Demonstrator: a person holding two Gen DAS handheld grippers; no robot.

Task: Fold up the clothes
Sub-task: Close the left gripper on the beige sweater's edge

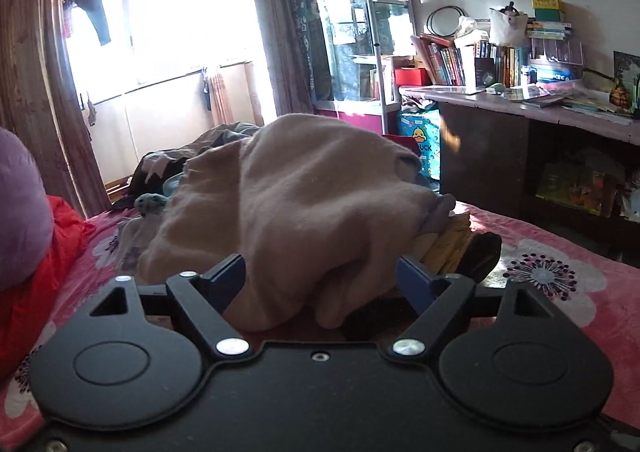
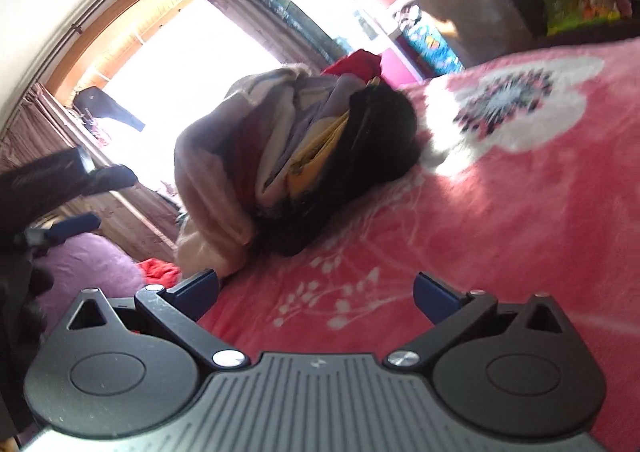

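A stack of folded clothes lies on the pink flowered bedspread, with beige, grey and yellow layers and a black one at the bottom. A beige garment tops the stack. In the left wrist view my left gripper stands open around the near edge of this garment, its blue pads wide apart on either side. The right wrist view is tilted and shows the left gripper at the far left. My right gripper is open over bare bedspread, just short of the stack, holding nothing.
A purple pillow and red cloth lie at the left. More loose clothes are heaped behind the stack. A dark desk with books stands to the right, a glass cabinet and a curtained window beyond.
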